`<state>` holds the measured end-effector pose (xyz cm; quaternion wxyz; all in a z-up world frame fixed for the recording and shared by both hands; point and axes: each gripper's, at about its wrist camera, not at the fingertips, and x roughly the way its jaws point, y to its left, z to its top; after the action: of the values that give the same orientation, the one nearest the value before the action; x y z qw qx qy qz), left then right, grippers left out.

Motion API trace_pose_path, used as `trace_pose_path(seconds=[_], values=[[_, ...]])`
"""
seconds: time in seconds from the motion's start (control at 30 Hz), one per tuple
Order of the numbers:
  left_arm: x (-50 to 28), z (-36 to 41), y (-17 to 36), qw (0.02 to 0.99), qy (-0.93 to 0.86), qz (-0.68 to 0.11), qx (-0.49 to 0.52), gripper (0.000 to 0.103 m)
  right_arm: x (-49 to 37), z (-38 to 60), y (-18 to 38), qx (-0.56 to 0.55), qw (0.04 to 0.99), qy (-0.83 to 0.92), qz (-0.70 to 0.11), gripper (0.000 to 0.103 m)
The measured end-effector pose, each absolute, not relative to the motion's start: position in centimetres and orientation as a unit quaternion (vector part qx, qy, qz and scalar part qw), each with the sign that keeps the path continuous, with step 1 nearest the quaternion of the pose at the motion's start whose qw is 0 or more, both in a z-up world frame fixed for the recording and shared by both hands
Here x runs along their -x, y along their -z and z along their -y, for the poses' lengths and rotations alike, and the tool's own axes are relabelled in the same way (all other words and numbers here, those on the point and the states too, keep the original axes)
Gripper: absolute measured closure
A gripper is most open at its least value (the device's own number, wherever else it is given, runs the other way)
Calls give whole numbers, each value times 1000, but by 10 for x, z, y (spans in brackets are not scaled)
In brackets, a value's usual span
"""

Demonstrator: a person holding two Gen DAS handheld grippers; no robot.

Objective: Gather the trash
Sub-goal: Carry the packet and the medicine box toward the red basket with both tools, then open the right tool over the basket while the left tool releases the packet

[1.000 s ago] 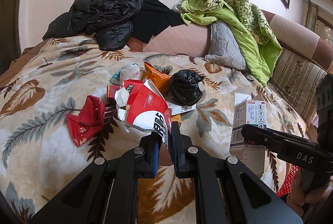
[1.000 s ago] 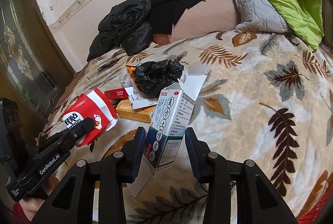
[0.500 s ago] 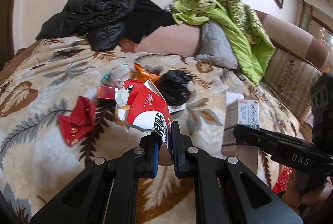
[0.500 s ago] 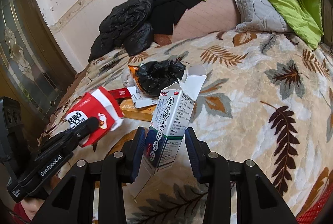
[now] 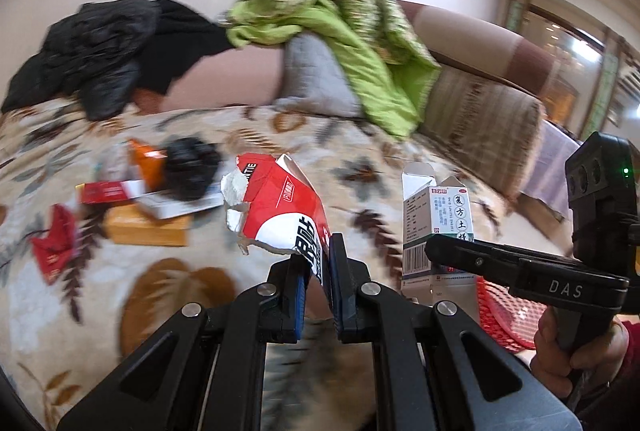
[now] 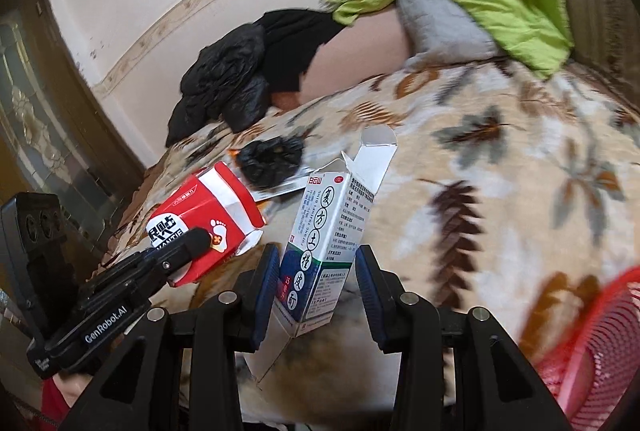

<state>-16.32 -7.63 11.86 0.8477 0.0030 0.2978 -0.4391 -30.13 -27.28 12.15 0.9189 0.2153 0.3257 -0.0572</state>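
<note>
My left gripper is shut on a torn red and white carton, held above the leaf-patterned blanket; the carton also shows in the right wrist view. My right gripper is shut on a white and green medicine box with its top flap open; the box also shows in the left wrist view. Left on the blanket are a black bag, an orange box, a red pack and a crumpled red wrapper.
A red mesh basket is at the lower right of the right wrist view and shows in the left wrist view under the right gripper. Black jackets and a green quilt lie on the sofa back.
Both grippers have swung to the right with their items, away from the trash pile. The red basket has come into view at the right.
</note>
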Motion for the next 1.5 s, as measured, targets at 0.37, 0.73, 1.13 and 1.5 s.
trace_pose_path(seconds=[0.37, 0.73, 1.13, 1.5], values=[[252, 196, -134, 749, 577, -321, -56, 93, 435, 370, -137, -246, 901, 196, -300, 61], [322, 298, -115, 661, 641, -371, -119, 93, 511, 422, -112, -291, 864, 273, -307, 53], [308, 288, -118, 681, 618, -382, -92, 62, 511, 428, -117, -291, 866, 279, -298, 48], [255, 215, -127, 737, 557, -380, -48, 59, 450, 389, -124, -272, 887, 208, -311, 46]])
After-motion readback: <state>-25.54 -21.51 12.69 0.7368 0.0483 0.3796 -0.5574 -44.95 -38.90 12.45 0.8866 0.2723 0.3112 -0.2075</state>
